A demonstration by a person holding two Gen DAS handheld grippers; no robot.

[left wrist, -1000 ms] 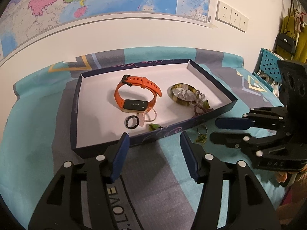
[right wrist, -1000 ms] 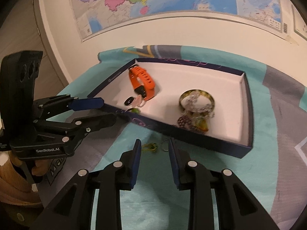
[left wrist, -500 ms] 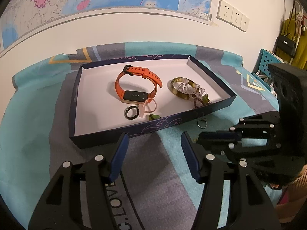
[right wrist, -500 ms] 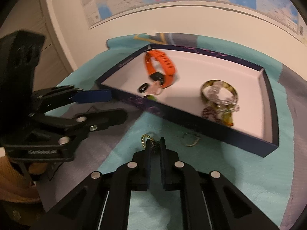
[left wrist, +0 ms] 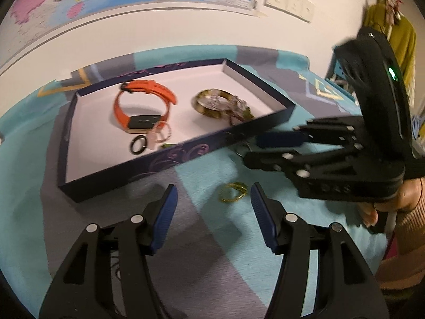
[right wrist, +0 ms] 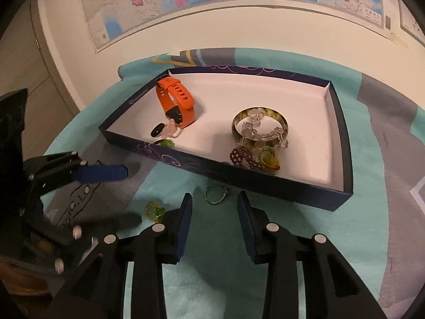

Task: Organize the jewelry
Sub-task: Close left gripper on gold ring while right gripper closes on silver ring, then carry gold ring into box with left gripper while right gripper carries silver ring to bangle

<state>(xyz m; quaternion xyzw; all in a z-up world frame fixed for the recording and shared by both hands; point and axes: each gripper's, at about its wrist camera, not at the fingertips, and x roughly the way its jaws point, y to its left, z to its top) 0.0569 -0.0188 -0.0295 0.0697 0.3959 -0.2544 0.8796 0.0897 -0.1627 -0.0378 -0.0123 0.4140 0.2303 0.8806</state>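
Two small rings lie loose on the patterned cloth, outside the tray (right wrist: 342, 122) and just beside its near wall. The silver ring (right wrist: 216, 194) lies closest to that wall. The gold-and-green ring (right wrist: 154, 210) lies further out, toward the cloth's near edge.

The right claw (right wrist: 213, 222) has just been opening; its jaws now stand spread with nothing between them, the silver ring lying just ahead of the tips. The left claw (left wrist: 212, 207) is also spread and empty, with the gold-and-green ring on the cloth just ahead of its jaws, nearer the right-hand finger.

The rest of the jewelry is in the tray: the orange watch (right wrist: 176, 101), a black ring (right wrist: 157, 130) and pink ring beside it, and the bangle (right wrist: 259, 126) with beads near the near wall.

The chief risk is a pinch that closes on cloth rather than on metal. Both rings are thin and lie flat, so a claw coming in too shallow may push a ring along or bunch the soft fabric. A ring gripped only on its edge may also twist out and roll off. The silver ring's closeness to the tray wall leaves little room, so a finger may knock the tray and shift what lies in it. The two claws work near each other and could collide.
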